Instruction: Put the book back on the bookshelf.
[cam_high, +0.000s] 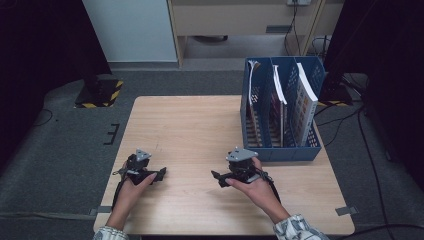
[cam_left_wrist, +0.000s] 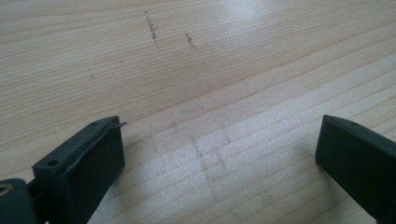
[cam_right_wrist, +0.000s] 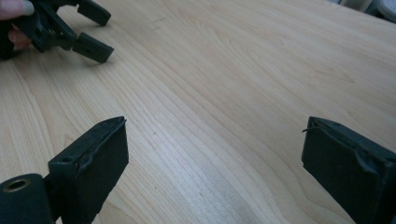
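A person's two hands rest on a light wooden table (cam_high: 190, 130), each holding a black two-jaw gripper. The left gripper (cam_high: 161, 175) lies near the front left and points right; in its own view (cam_left_wrist: 219, 154) the jaws stand wide apart over bare wood. Near the front middle, the right gripper (cam_high: 216, 177) points left toward the other one. Its own view (cam_right_wrist: 215, 158) also has the jaws spread wide with nothing between them, and the left gripper (cam_right_wrist: 95, 30) lies open at the upper left of that view.
A blue file rack (cam_high: 265, 150) with three slots stands at the table's right side, holding books or folders (cam_high: 304, 102). Dark floor with cables surrounds the table. A yellow-and-black striped base (cam_high: 100, 92) sits on the floor at the back left.
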